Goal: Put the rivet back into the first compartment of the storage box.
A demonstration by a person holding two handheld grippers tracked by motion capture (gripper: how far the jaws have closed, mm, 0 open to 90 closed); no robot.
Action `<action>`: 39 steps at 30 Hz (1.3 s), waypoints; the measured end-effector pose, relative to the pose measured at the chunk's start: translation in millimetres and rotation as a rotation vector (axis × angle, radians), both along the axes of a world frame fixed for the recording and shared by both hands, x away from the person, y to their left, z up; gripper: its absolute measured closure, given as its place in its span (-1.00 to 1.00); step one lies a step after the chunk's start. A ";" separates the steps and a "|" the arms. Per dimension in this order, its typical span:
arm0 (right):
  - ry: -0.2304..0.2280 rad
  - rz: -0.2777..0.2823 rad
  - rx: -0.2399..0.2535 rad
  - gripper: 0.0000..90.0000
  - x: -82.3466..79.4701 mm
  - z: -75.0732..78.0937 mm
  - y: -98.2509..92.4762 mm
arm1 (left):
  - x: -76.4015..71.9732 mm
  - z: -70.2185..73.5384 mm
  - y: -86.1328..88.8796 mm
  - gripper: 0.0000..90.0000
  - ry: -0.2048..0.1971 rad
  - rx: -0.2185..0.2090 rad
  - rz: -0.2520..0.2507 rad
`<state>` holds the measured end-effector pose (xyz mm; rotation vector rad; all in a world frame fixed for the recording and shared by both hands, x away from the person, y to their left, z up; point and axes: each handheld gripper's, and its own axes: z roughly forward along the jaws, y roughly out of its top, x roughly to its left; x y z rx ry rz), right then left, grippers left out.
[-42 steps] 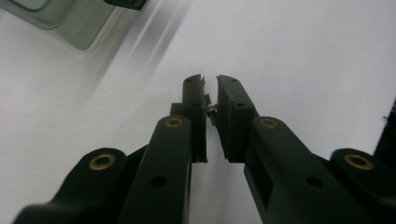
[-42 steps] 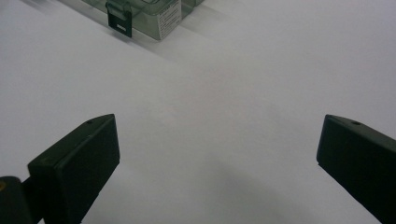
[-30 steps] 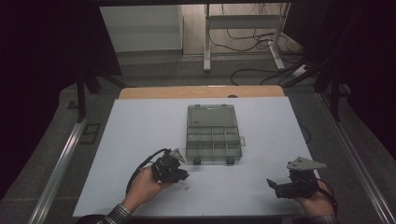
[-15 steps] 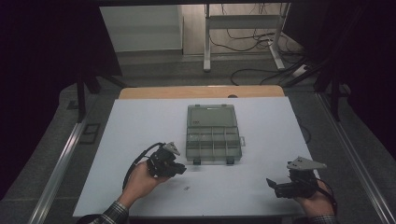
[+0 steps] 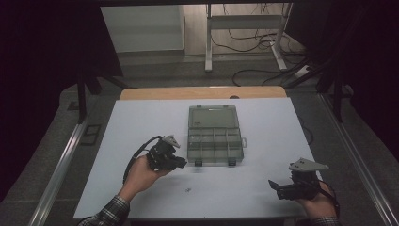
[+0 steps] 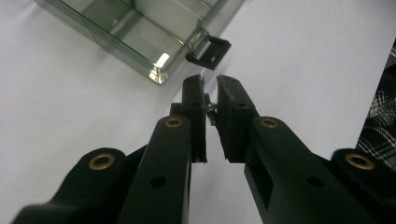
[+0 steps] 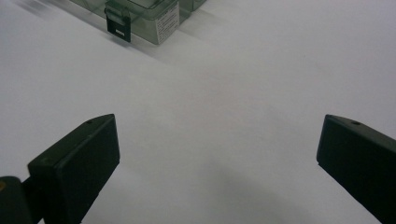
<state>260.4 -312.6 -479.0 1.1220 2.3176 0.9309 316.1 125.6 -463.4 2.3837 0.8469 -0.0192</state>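
An open clear plastic organizer box (image 5: 214,136) with several compartments lies at the middle of the white table (image 5: 141,122). Just left of its front edge, my left gripper (image 5: 181,163) is held above the table. In the left gripper view my left gripper (image 6: 210,84) is shut on a small metal part (image 6: 210,109), pinched between the pads, and the box corner (image 6: 140,28) with a black latch (image 6: 209,52) lies just ahead. My right gripper (image 5: 274,185) rests open at the front right of the table. Nothing is between the wide-apart jaws of my right gripper (image 7: 217,154).
A tiny dark speck (image 5: 188,190) lies on the table in front of the box. The box's front corner with a latch (image 7: 116,25) sits far ahead in the right gripper view. Table legs and cables (image 5: 244,33) stand on the floor beyond the table.
My left hand has lifted its gripper a little and moved it up toward the box's front left corner. The right gripper has stayed still.
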 end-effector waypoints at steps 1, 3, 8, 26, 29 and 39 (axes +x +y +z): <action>0.000 0.000 0.000 -1.00 0.0 0.0 0.1 | 1.7 1.0 -0.2 0.83 -0.001 0.000 0.000; 0.000 0.000 0.000 -1.00 -0.1 0.0 0.3 | 6.0 3.7 -0.7 0.82 -0.004 -0.001 0.003; 0.001 -0.001 0.001 -1.00 0.0 -0.3 0.0 | 13.9 8.5 -2.2 0.82 -0.011 -0.005 0.012; 0.007 0.006 -0.004 -1.00 0.1 -1.0 0.8 | 49.3 20.0 -14.0 0.82 -0.037 -0.015 0.049; 0.008 0.007 -0.005 -1.00 0.1 -1.1 0.9 | 55.1 21.4 -15.4 0.82 -0.038 -0.021 0.057; 0.015 0.014 -0.010 -1.00 0.4 -1.7 1.3 | 73.9 21.7 -24.1 0.82 -0.048 -0.008 0.083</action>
